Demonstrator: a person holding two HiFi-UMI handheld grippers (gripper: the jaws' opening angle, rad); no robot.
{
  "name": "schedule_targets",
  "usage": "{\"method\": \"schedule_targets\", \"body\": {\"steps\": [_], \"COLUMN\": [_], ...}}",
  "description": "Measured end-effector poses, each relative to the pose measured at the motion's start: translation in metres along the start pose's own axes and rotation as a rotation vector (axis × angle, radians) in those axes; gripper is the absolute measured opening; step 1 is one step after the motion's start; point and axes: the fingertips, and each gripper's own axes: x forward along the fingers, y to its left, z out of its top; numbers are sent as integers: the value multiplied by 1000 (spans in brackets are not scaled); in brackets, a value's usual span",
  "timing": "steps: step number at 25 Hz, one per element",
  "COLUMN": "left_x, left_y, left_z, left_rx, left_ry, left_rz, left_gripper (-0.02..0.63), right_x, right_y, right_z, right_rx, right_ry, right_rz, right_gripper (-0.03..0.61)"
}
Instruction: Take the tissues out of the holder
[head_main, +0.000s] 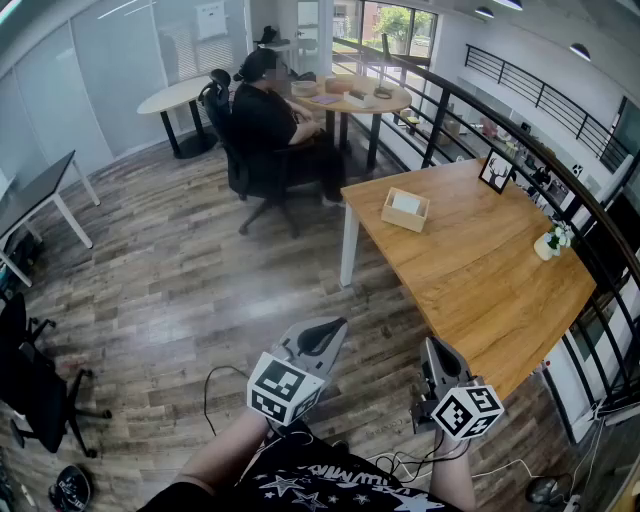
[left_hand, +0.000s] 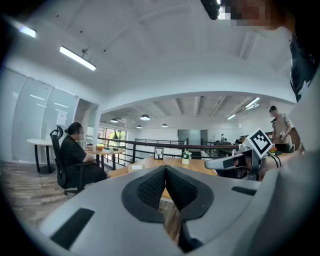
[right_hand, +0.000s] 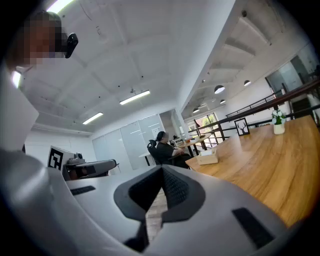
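Note:
A light wooden tissue holder (head_main: 405, 210) with white tissue showing in its top stands near the far left corner of the long wooden table (head_main: 480, 270). It also shows small in the right gripper view as the holder (right_hand: 207, 158) and in the left gripper view as the holder (left_hand: 136, 166). My left gripper (head_main: 322, 340) hangs shut and empty over the floor, well short of the table. Beside it, near the table's front corner, my right gripper (head_main: 441, 358) is shut too, with nothing between its tips. In the gripper views the left gripper (left_hand: 165, 170) and the right gripper (right_hand: 162, 170) have their pads together.
A person in black sits on an office chair (head_main: 245, 160) at a round table (head_main: 350, 98) beyond the holder. On the long table stand a framed picture (head_main: 495, 172) and a small flower vase (head_main: 548, 243). A black railing (head_main: 560, 150) runs behind it. Cables (head_main: 215, 385) lie on the wooden floor.

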Motion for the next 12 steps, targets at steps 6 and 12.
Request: {"method": "schedule_targets", "body": {"steps": [6,12], "left_x": [12,19], "left_y": [-17,-34], "left_z": [4,10], "left_rx": [-25,-16], "left_ry": [-16,-21], "left_rz": [3,-6], "left_gripper": [14,14], "right_x": [-18,-41], "right_y": [-17,-30], "right_z": [7,9], "right_rx": [-19,12], "right_ry": [-18,-38], "right_rz": [-1,-20], "right_gripper": [14,14]}}
